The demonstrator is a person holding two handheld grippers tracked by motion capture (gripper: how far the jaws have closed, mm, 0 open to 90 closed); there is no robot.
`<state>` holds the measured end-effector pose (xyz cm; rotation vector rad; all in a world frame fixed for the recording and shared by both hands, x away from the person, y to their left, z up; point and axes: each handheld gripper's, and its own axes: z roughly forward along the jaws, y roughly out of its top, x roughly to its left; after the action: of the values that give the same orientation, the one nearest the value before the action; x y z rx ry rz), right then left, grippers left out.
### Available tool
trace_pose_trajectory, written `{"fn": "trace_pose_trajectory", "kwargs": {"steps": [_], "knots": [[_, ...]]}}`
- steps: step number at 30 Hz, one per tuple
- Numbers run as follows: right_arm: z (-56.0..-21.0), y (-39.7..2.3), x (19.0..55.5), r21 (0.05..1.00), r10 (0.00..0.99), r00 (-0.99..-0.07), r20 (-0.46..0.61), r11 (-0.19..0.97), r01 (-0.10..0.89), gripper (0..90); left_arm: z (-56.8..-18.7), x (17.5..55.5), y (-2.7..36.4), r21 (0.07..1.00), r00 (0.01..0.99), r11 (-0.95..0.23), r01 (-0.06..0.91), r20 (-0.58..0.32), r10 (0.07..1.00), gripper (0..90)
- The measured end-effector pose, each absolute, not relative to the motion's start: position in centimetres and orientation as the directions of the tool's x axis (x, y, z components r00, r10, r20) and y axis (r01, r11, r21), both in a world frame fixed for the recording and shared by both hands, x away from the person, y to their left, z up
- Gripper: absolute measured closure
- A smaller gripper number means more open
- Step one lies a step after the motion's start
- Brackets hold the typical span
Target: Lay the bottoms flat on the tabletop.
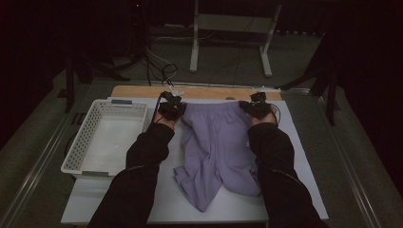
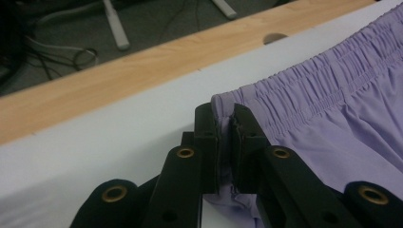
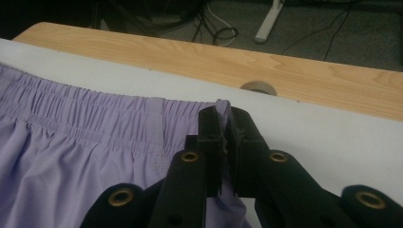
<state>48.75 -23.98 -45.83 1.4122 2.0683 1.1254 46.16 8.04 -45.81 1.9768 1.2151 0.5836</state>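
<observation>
A pair of lilac shorts (image 1: 216, 147) lies on the white board (image 1: 294, 142), waistband at the far side, legs crumpled toward the person. My left gripper (image 1: 172, 109) is at the waistband's left corner. In the left gripper view its jaws are shut on that corner of the elastic waistband (image 2: 294, 90), with cloth pinched between the pads (image 2: 225, 142). My right gripper (image 1: 256, 108) is at the waistband's right corner. In the right gripper view its jaws are shut on that end of the waistband (image 3: 109, 114), a fold of cloth showing between them (image 3: 223, 107).
A white perforated basket (image 1: 107, 137) stands at the board's left. Beyond the board runs a strip of bare wooden tabletop (image 1: 142, 91). Past the table are a white metal stand (image 1: 228, 28) and cables (image 1: 161, 66) on the floor.
</observation>
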Motion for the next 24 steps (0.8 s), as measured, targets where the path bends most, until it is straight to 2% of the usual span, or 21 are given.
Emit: {"fn": "trace_pose_trajectory", "kwargs": {"steps": [11, 12, 14, 16, 18, 19, 23, 24], "knots": [[-45.0, -22.3, 51.1, 0.817, 0.913, -0.398, 0.095, 0.157, 0.554, 82.8, -45.2, 48.0, 8.8, 0.792, 0.423, -0.246, 0.559, -0.017, 0.906, 80.8], [-45.0, -22.3, 51.2, 0.817, 0.916, -0.390, 0.095, 0.152, 0.557, 80.1, -45.5, 48.1, 8.8, 0.783, 0.421, -0.238, 0.574, -0.033, 0.906, 76.9], [-45.3, -22.4, 51.3, 0.812, 0.914, -0.384, 0.128, 0.126, 0.570, 63.7, -45.8, 48.2, 8.8, 0.784, 0.425, -0.217, 0.582, -0.066, 0.903, 53.7], [-45.4, -22.4, 51.0, 0.813, 0.921, -0.374, 0.114, 0.130, 0.568, 49.4, -45.9, 48.0, 8.9, 0.790, 0.426, -0.204, 0.578, -0.079, 0.901, 39.2], [-45.4, -22.7, 50.8, 0.810, 0.914, -0.379, 0.141, 0.114, 0.575, 39.7, -46.0, 47.8, 9.1, 0.774, 0.463, -0.216, 0.595, -0.111, 0.879, 20.5], [-45.3, -22.8, 50.5, 0.812, 0.912, -0.381, 0.152, 0.105, 0.574, 36.9, -46.1, 47.8, 9.1, 0.768, 0.462, -0.216, 0.603, -0.115, 0.880, 15.4], [-44.8, -23.1, 49.3, 0.831, 0.868, -0.455, 0.199, 0.097, 0.548, 17.5, -45.8, 47.1, 9.4, 0.775, 0.494, -0.199, 0.600, -0.164, 0.854, 8.7], [-44.7, -23.1, 48.9, 0.834, 0.859, -0.471, 0.200, 0.103, 0.543, 17.6, -45.7, 46.9, 9.4, 0.781, 0.501, -0.195, 0.594, -0.169, 0.849, 7.5]]}}
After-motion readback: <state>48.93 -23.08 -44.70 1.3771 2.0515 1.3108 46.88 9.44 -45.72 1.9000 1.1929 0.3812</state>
